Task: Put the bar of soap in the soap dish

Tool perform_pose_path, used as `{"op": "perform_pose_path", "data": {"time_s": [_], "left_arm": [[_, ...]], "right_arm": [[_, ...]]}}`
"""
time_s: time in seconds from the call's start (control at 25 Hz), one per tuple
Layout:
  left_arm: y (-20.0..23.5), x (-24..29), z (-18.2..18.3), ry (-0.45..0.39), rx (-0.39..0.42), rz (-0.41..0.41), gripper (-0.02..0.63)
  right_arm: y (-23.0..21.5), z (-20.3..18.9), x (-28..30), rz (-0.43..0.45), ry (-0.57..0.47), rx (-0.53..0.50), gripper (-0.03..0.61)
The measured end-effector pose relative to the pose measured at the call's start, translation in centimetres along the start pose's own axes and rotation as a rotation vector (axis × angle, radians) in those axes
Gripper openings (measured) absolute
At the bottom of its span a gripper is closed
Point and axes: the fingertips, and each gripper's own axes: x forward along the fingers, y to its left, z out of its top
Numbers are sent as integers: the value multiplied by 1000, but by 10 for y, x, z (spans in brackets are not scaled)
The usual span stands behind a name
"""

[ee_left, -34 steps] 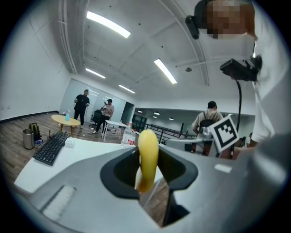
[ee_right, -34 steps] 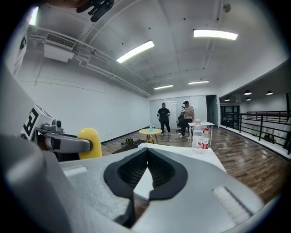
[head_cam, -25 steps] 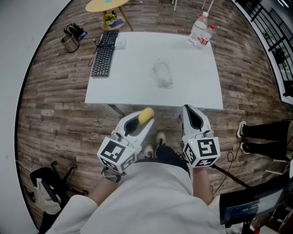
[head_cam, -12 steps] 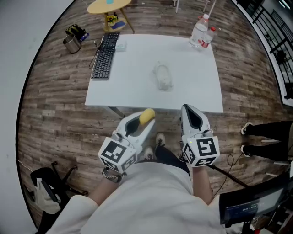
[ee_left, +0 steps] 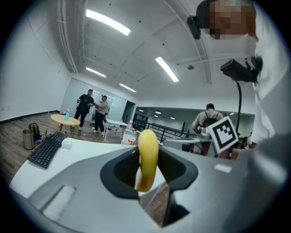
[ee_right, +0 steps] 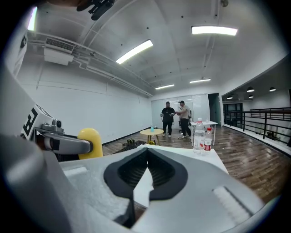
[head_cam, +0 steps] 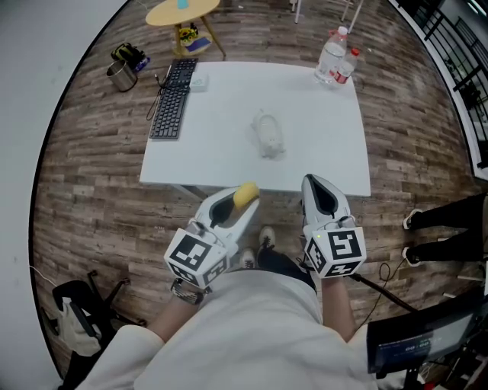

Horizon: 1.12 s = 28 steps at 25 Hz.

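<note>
A yellow bar of soap (head_cam: 245, 194) stands on edge between the jaws of my left gripper (head_cam: 241, 201), which is shut on it just over the near edge of the white table (head_cam: 213, 152). The left gripper view shows the soap (ee_left: 148, 154) upright in the pads. A clear soap dish (head_cam: 268, 134) lies near the table's middle, well beyond both grippers. My right gripper (head_cam: 320, 187) hangs beside the left one, shut and holding nothing; in its own view the jaws (ee_right: 146, 170) meet and the soap (ee_right: 91, 139) shows at the left.
A black keyboard (head_cam: 169, 107) lies at the table's far left, two water bottles (head_cam: 332, 52) at its far right corner. On the floor are a metal cup (head_cam: 120, 75), a round yellow table (head_cam: 181, 9) and a bag (head_cam: 72, 316). A person's legs (head_cam: 450, 221) are at the right.
Both grippers have come forward toward the table, which now sits slightly nearer in the head view. The soap now overlaps the table's near edge. The grips are unchanged.
</note>
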Motion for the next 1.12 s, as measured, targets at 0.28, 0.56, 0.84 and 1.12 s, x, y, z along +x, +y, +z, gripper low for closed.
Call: {"op": "perform_pose_path", "data": {"time_s": [0.28,0.56,0.84,1.12], "left_arm": [[3,19,6,3,3,-3,132],[6,35,11,4,5,7,132],[11,50,16,1,11,11,132],[15,64,19,-3,10,28,132]], "right_arm": [[-16,3,11,4,-1,13,2],[-30,7,23,17,-13,21,2],[-44,9,33,18,-20,31,2],[-56,10,44,33,-21,38,2]]}}
